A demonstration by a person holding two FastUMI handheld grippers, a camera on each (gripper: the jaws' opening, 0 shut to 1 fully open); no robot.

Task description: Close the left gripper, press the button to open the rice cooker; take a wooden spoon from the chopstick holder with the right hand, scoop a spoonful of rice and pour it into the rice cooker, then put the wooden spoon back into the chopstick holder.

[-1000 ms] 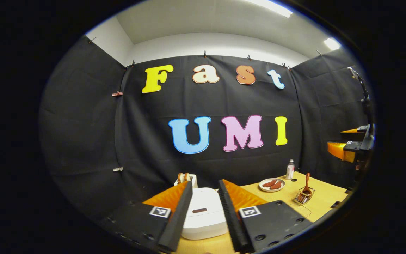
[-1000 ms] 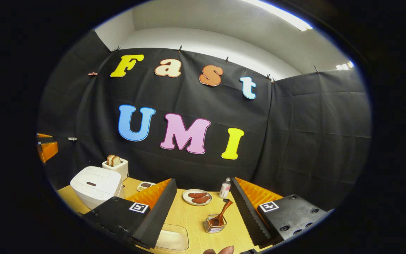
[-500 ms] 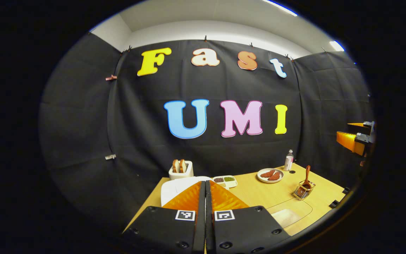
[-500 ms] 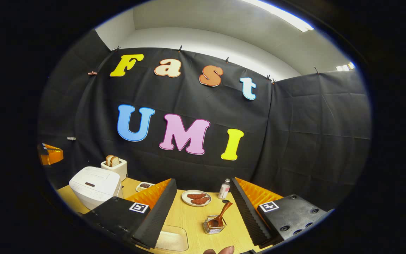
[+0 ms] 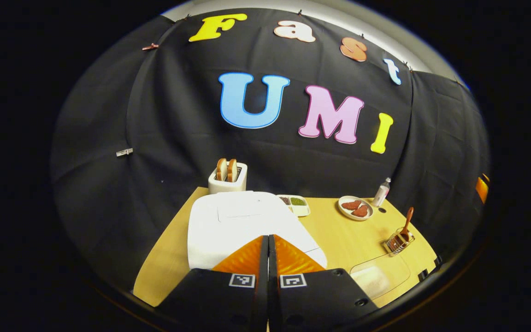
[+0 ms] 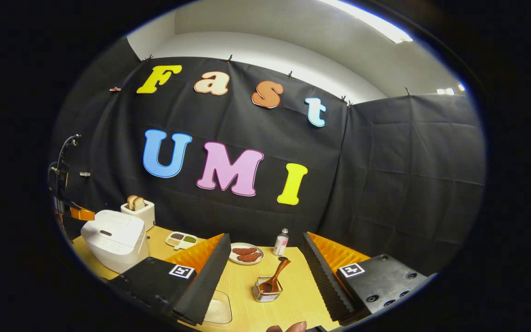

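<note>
Both fingers of my left claw [image 5: 268,240] meet above the rice cooker [image 5: 242,221]; right claw [image 6: 265,267] spread. Hidden button; I could miss.

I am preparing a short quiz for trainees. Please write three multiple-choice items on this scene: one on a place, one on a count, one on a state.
1. Where is the wooden spoon?
A. in the wire holder
B. on the plate
C. in the right gripper

2. How many bread slices stand in the toaster?
A. one
B. two
C. four

3. How is the left gripper?
A. wide open
B. shut on the spoon
C. shut, holding nothing

A: its bowl sits in the holder.
B: two slices stick up.
C: the jaws meet over the rice cooker.
</note>
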